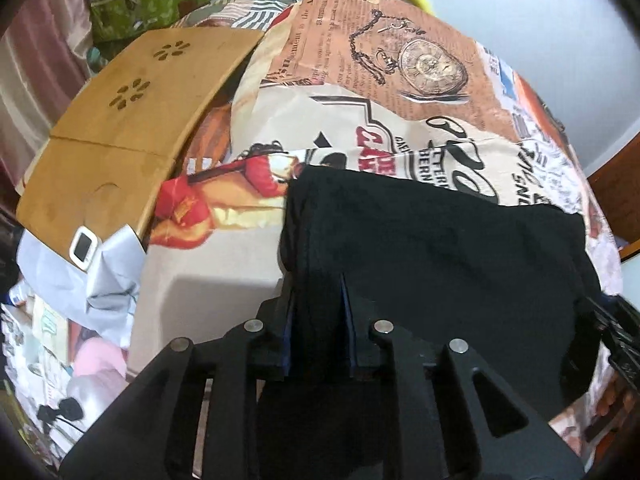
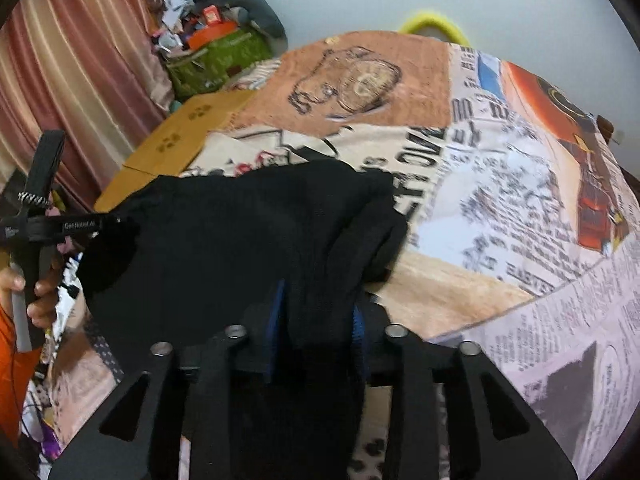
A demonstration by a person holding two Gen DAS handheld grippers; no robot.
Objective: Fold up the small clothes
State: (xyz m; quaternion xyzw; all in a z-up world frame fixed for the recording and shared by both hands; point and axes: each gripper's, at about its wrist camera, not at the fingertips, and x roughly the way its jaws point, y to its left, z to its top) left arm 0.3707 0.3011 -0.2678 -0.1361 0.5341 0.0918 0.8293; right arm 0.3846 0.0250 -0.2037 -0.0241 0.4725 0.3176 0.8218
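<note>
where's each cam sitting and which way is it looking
Left wrist view: sits on the left claw, looking down along its fingers at the black garment lying on the printed cloth; the right claw shows at the right edge.
Right wrist view: sits on the right claw, looking down at the same garment; the left claw and the hand holding it show at left.
Shared: garment, printed cloth, wooden board, yellow ring.
</note>
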